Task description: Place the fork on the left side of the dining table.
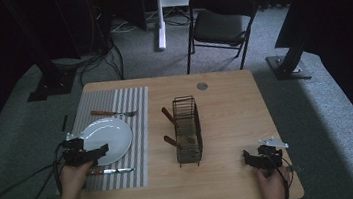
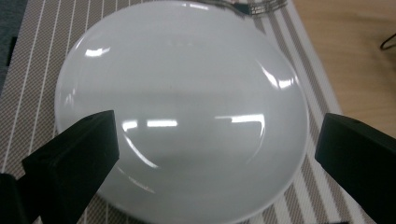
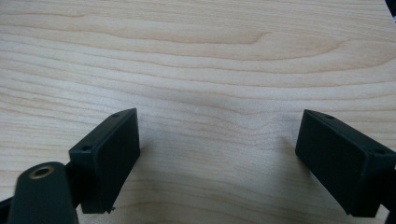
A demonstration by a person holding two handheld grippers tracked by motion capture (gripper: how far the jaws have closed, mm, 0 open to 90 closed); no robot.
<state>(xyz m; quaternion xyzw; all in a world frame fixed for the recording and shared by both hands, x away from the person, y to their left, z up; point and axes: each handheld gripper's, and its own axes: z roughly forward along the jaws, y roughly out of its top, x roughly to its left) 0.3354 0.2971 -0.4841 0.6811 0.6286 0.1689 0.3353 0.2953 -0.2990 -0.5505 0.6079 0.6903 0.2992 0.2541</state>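
Observation:
A white plate point(image 1: 107, 139) lies on a grey striped placemat point(image 1: 130, 110) at the table's left. My left gripper point(image 1: 92, 153) hovers over the plate's near edge, open, its jaws spread wide over the plate point(image 2: 182, 107) with nothing between them. A fork point(image 1: 113, 113) lies beyond the plate and a knife point(image 1: 110, 171) lies in front of it on the mat. My right gripper point(image 1: 251, 157) rests low at the table's front right, open over bare wood point(image 3: 210, 93).
A black wire cutlery basket point(image 1: 187, 130) stands mid-table with brown-handled utensils point(image 1: 169, 116) leaning in it. A small grey disc point(image 1: 202, 86) is set in the table near the far edge. A black folding chair point(image 1: 221, 21) stands beyond the table.

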